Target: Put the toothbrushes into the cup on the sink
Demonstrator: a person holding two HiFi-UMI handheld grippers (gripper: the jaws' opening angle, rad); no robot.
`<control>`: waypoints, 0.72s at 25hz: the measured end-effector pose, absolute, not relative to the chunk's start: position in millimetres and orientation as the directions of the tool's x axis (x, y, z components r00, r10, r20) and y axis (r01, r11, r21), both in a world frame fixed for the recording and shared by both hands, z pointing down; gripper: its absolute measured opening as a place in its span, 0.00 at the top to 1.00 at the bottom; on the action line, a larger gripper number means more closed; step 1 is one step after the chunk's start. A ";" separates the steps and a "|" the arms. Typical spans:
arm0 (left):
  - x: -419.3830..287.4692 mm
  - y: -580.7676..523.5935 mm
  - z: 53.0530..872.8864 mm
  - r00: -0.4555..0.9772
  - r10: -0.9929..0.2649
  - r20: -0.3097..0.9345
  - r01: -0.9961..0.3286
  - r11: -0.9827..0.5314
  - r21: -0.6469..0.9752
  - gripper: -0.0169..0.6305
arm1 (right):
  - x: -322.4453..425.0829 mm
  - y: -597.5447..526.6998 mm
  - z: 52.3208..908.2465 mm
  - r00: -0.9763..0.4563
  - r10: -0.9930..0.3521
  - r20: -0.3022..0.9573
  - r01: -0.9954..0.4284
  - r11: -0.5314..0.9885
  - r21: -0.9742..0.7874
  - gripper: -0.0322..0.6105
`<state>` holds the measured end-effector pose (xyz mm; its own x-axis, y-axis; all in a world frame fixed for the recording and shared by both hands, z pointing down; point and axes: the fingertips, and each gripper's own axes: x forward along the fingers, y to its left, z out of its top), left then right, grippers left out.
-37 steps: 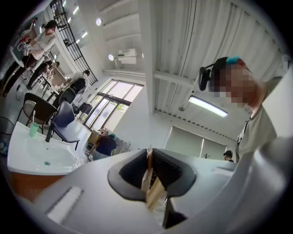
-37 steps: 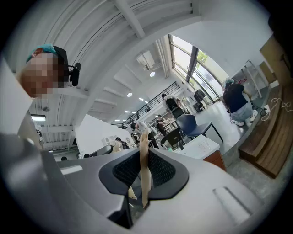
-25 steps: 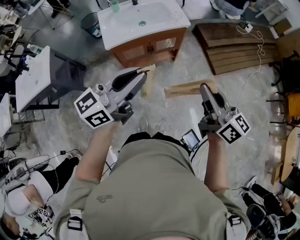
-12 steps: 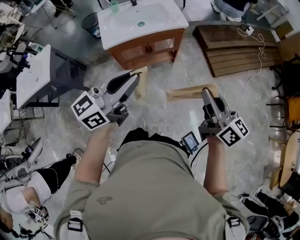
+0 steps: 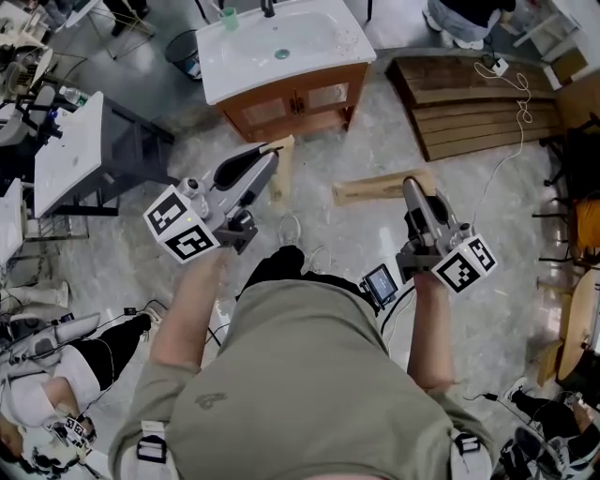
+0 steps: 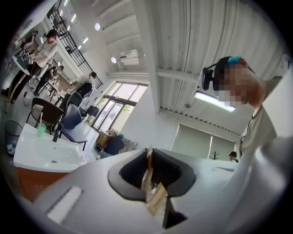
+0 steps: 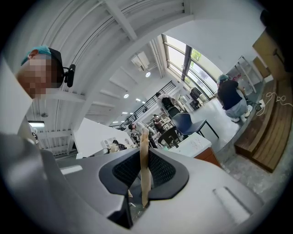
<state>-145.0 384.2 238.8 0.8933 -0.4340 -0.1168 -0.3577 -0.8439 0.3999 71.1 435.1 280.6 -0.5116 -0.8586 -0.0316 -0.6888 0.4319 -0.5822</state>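
In the head view my left gripper (image 5: pixel 271 156) is shut on a flat tan toothbrush (image 5: pixel 282 171) that sticks out past its jaws. My right gripper (image 5: pixel 410 184) is shut on a second tan toothbrush (image 5: pixel 377 186), which points left. Both are held at waist height above the floor, well short of the white sink (image 5: pixel 246 58). The green cup (image 5: pixel 229 16) stands at the sink's back left corner. The left gripper view shows the toothbrush (image 6: pixel 147 176) edge-on between the pads, with sink (image 6: pixel 32 157) and cup (image 6: pixel 41 130) at far left. The right gripper view shows its toothbrush (image 7: pixel 144 171) clamped upright.
The sink sits on a wooden cabinet (image 5: pixel 295 98). Stacked wooden planks (image 5: pixel 469 89) lie to the right with a white cable (image 5: pixel 514 112) over them. A white table (image 5: pixel 66 155) and a dark bin (image 5: pixel 183 47) are on the left. A person (image 5: pixel 42 398) sits at lower left.
The left gripper has drifted slightly left and down with its toothbrush. The right gripper has barely moved. The sink sits a little higher in the head view.
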 end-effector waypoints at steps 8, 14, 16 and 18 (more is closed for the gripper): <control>-139.9 370.6 238.0 0.892 -0.433 -0.130 -0.351 -0.844 0.406 0.91 | 72.9 419.4 280.8 -0.519 -0.855 -0.015 -0.688 0.428 -0.586 0.87; -134.5 348.5 241.7 0.893 -0.431 -0.132 -0.345 -0.841 0.418 0.91 | 77.9 400.5 283.4 -0.516 -0.856 -0.002 -0.692 0.418 -0.588 0.87; -131.9 342.1 244.6 0.894 -0.427 -0.134 -0.339 -0.842 0.420 0.91 | 79.3 394.4 287.4 -0.514 -0.858 0.005 -0.694 0.413 -0.590 0.87; -130.9 332.0 246.4 0.896 -0.423 -0.133 -0.334 -0.841 0.425 0.91 | 78.2 384.3 289.4 -0.514 -0.858 0.011 -0.693 0.408 -0.594 0.87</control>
<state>-130.9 332.0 246.4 0.8962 -0.4233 -0.1330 -0.3343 -0.8414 0.4247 78.2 384.3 289.4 -0.5142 -0.8576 0.0105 -0.6934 0.4085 -0.5936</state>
